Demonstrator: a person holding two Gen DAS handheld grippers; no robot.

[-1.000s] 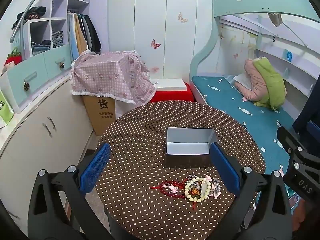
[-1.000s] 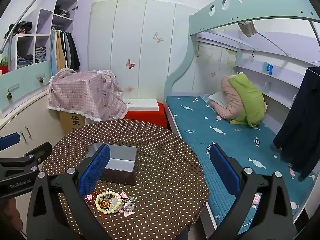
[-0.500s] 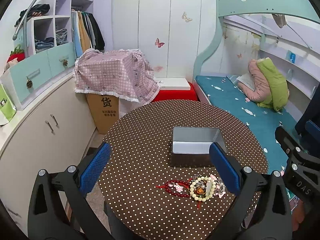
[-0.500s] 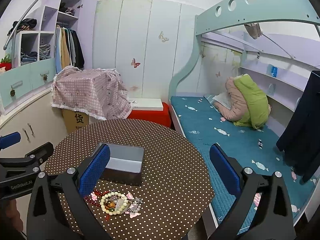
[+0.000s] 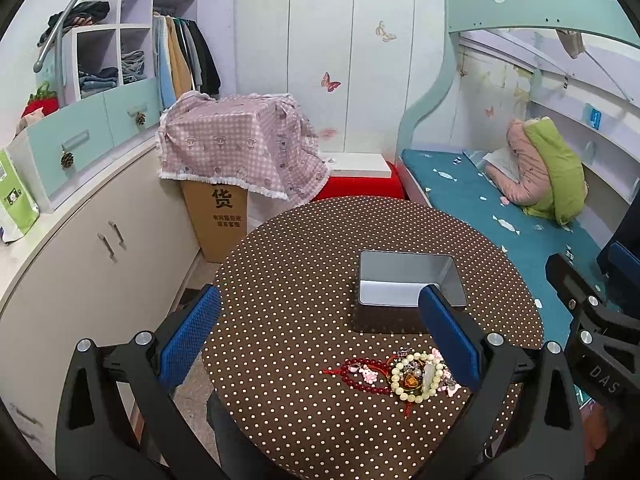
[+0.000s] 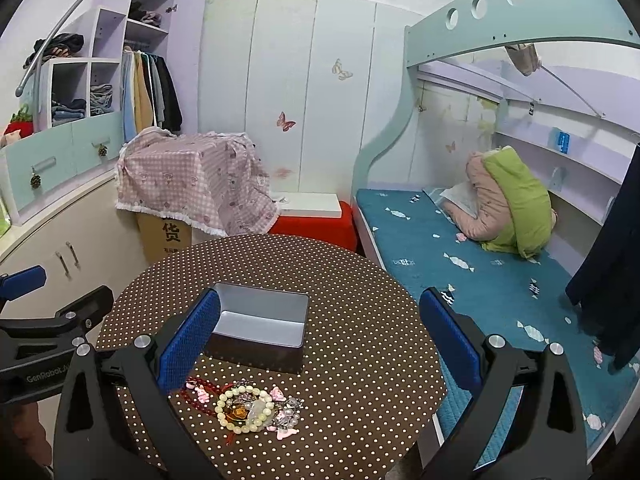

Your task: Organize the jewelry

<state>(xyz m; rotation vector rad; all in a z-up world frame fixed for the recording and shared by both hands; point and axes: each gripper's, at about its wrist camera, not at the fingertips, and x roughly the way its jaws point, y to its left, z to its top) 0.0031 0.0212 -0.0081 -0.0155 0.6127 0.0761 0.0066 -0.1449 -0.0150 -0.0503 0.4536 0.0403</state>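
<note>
Beaded jewelry pile (image 5: 404, 372) (image 6: 250, 404), below both wide-spread jaws, untouched

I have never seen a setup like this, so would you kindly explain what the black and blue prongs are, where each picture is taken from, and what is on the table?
There is no robot here. A person holds a two-finger gripper in each hand, and each gripper carries a fisheye camera that looks forward along its fingers. The black arms with blue pads are those fingers.

One picture comes from the left gripper, the other from the right gripper. Each view also catches the other gripper at its edge.

Both grippers are open and hold nothing.

The round table has a brown, white-dotted cover. On it stands an open, empty grey metal tin. Nearer the cameras lies a small jewelry pile: a pale bead bracelet, a red bead string and some pink and silvery charms.

Behind is a bedroom with a bunk bed and wardrobe.
</note>
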